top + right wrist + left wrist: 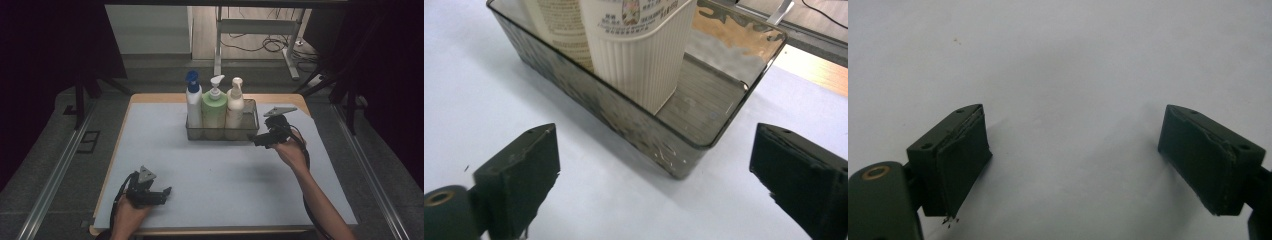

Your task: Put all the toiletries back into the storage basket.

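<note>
Smoky transparent plastic tray (704, 131) just ahead of the right gripper (654, 175), near corner between wide-open, empty jaws. Inside, ribbed cream pump bottle (636, 55) standing upright beyond them. Left gripper (1073, 160) well apart, spread wide over bare white mat (1063, 60), holding nothing.

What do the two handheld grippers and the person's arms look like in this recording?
Both the left gripper and the right gripper are black, each with two blocky jaws faced with dark flat pads. Each carries a grey three-cornered plate on top and trails a black cable. A brass-coloured ring sits on the left gripper's body. The forearms are bare, with no sleeves in view.
</note>
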A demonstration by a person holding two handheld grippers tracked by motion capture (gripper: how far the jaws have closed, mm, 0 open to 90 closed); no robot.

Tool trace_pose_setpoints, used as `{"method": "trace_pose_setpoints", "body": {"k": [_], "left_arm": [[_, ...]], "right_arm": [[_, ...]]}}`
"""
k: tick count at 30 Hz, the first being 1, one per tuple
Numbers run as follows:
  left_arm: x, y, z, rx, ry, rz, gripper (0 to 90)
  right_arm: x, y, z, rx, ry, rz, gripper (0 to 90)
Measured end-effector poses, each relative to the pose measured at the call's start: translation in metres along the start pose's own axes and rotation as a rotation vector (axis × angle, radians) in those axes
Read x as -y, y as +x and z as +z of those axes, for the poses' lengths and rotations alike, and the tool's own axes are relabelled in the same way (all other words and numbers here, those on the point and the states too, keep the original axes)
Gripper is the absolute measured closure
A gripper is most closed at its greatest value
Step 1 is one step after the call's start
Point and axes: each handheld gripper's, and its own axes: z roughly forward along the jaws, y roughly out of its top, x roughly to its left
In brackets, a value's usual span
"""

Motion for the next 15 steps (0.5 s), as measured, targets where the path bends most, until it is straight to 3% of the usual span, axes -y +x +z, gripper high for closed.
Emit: {"method": "trace_pose_setpoints", "body": {"k": [4, 15], "left_arm": [[0.000, 0.000, 0.000, 0.000, 0.000, 0.000, 12.3], [0.000, 0.000, 0.000, -0.001, 0.000, 0.000, 12.3]], "right_arm": [[0.005, 0.003, -0.006, 0.005, -0.007, -0.022, 0.0], [0.021, 0.010, -0.026, -0.006, -0.001, -0.050, 0.0]]}}
